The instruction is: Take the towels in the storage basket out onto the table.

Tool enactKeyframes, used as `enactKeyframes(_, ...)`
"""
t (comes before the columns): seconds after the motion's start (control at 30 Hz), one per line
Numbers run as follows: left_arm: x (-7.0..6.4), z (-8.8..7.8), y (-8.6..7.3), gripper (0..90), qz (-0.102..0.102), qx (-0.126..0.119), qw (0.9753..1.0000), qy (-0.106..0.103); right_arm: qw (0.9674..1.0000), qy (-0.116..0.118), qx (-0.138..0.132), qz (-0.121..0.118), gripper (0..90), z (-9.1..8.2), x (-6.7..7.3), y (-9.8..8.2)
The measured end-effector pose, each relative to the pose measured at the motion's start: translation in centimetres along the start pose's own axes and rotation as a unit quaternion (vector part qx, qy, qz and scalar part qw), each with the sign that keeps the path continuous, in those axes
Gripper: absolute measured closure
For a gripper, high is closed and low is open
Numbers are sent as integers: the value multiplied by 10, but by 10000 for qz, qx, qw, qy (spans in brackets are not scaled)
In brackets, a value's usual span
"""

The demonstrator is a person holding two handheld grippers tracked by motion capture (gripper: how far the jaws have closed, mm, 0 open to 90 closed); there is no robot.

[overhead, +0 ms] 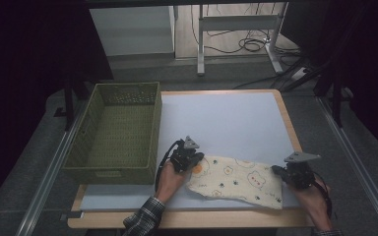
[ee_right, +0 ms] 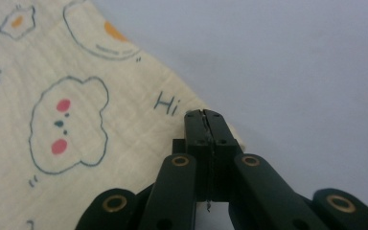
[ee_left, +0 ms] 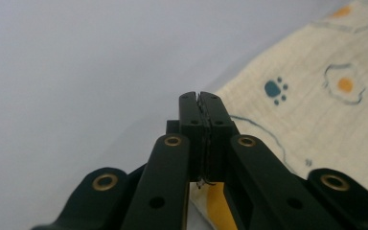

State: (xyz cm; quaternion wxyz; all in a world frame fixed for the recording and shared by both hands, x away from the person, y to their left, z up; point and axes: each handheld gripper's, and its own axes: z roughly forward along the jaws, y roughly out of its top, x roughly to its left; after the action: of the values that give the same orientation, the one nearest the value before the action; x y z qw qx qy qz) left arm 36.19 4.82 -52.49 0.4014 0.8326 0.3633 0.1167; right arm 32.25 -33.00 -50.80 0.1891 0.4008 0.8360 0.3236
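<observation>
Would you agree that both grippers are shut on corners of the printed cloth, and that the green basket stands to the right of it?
Not quite: in the high view the basket stands left of the cloth. The left gripper and right gripper are indeed shut on its corners.

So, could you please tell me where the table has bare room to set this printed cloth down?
The pale blue mat is bare between the green woven basket and the table's right wooden edge, beyond the cream printed cloth. The basket's inside looks bare too. The near edge is crowded: the left gripper and right gripper are each shut on a cloth corner.
</observation>
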Motion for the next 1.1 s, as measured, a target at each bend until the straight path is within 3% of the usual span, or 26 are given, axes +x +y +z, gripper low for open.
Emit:
enactKeyframes(0.03,2,-4,5,897,-5,-92,10000,17,9999,-46,-122,24,897,-6,-3,5)
enactKeyframes(0.2,6,-3,10,880,-66,-109,9999,50,9997,-95,-199,35,895,-10,-9,11)
enactKeyframes(0.27,7,2,10,772,-35,-33,9999,104,9997,39,-226,102,844,-7,-14,11)
enactKeyframes(0.3,7,3,10,694,-18,-23,9999,129,9995,185,-209,173,763,-6,-14,10)
enactKeyframes(0.33,7,3,10,644,-18,-23,9999,129,9995,185,-209,173,763,-6,-14,10)
enactKeyframes(0.4,6,5,9,614,-52,3,9999,94,9997,217,-129,51,667,-2,-8,4)
enactKeyframes(0.5,4,11,10,627,55,192,9996,200,9999,129,39,-49,693,5,-6,-1)
enactKeyframes(0.57,2,14,9,672,155,292,9991,271,10000,55,-16,-76,841,7,-5,-3)
enactKeyframes(0.63,2,15,8,707,167,306,9990,287,10000,53,-17,-66,870,6,-4,-2)
enactKeyframes(0.67,2,15,8,818,181,327,9989,281,9999,51,42,-86,884,5,-4,0)
enactKeyframes(0.77,4,11,8,875,158,144,9995,252,10000,68,0,-38,885,1,-5,3)
enactKeyframes(0.8,5,8,10,886,115,5,9996,271,9999,47,-159,27,884,-6,-8,7)
enactKeyframes(0.9,7,8,14,896,97,-68,9992,386,9996,-12,-251,114,882,-9,-14,14)
enactKeyframes(1.0,12,17,16,890,-3,138,9992,372,9996,-29,-184,197,876,0,-21,18)
enactKeyframes(1.03,13,20,16,865,-11,208,9991,373,9997,-28,-100,215,868,6,-23,17)
enactKeyframes(1.1,14,19,15,743,-4,110,9982,597,9998,-45,5,202,802,14,-26,15)
